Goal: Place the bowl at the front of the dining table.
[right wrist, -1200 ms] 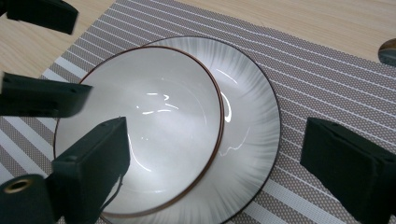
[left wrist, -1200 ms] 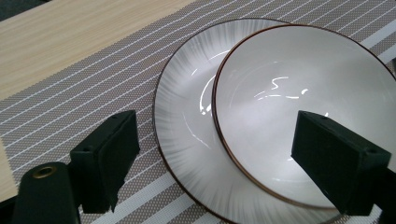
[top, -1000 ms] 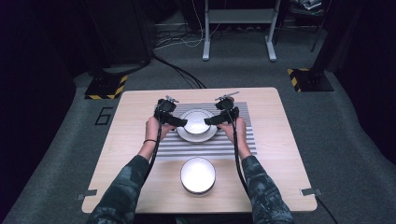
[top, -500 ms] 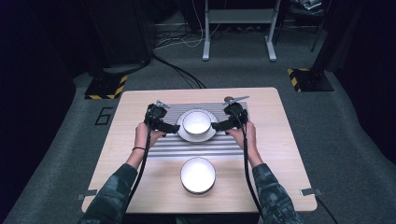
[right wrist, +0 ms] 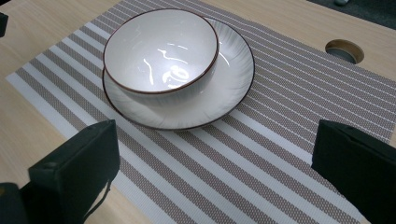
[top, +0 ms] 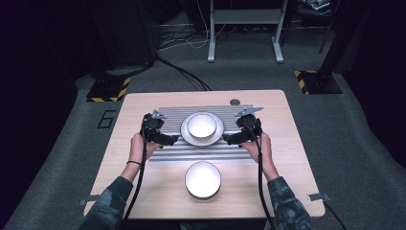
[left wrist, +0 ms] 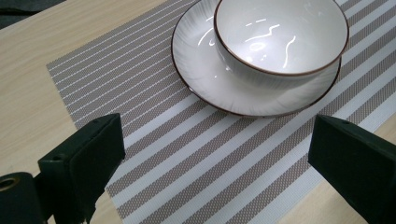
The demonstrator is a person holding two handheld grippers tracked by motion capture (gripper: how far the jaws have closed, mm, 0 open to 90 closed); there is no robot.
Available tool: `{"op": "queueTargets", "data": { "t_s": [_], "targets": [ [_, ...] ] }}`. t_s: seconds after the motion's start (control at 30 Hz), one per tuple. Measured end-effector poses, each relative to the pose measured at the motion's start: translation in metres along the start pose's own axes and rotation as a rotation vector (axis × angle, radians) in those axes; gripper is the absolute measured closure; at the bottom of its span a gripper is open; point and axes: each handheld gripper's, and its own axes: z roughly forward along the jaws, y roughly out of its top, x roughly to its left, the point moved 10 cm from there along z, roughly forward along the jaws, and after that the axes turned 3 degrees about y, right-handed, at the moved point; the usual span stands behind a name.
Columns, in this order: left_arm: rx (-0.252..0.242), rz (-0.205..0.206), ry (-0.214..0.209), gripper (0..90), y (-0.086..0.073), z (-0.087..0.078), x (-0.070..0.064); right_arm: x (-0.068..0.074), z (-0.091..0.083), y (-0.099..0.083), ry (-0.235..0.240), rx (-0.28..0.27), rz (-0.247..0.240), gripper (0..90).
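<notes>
White bowl (top: 201,125) on plate (top: 217,135), open-jawed left gripper (top: 168,139) and right gripper (top: 233,139) flanking, apart.

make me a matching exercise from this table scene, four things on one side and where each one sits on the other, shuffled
Things:
1. plate
2. bowl with the brown rim
3. second bowl
4. striped placemat

Places:
A. on the bare wood at the table's near edge
B. flat on the table, under the plate
C. on the plate
D. on the placemat, between the left gripper and the right gripper

Pairs: 1-D, 2-C, 3-A, 4-B
</notes>
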Motion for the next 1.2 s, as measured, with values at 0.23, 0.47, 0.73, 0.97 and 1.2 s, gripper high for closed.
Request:
{"op": "queueTargets", "data": {
  "t_s": [0.23,0.47,0.73,0.97,1.2],
  "targets": [
    [-0.005,-0.014,-0.001,3.6,-0.019,-0.009,0.002,0.007,-0.014,-0.014,-0.006,-0.003,-0.025,0.0],
    [-0.022,-0.017,-0.003,3.6,-0.034,-0.021,0.0,0.009,-0.027,-0.028,-0.019,-0.013,-0.033,0.0],
    [-0.039,-0.026,0.004,3.6,-0.049,-0.037,0.0,0.008,-0.045,-0.045,-0.043,-0.028,-0.049,0.0],
    [-0.054,-0.04,0.013,3.6,-0.063,-0.05,0.003,0.003,-0.062,-0.062,-0.073,-0.037,-0.044,0.2],
    [-0.053,-0.066,0.03,3.6,-0.082,-0.058,0.009,-0.004,-0.072,-0.081,-0.1,-0.034,-0.023,0.3]
  ]
}}
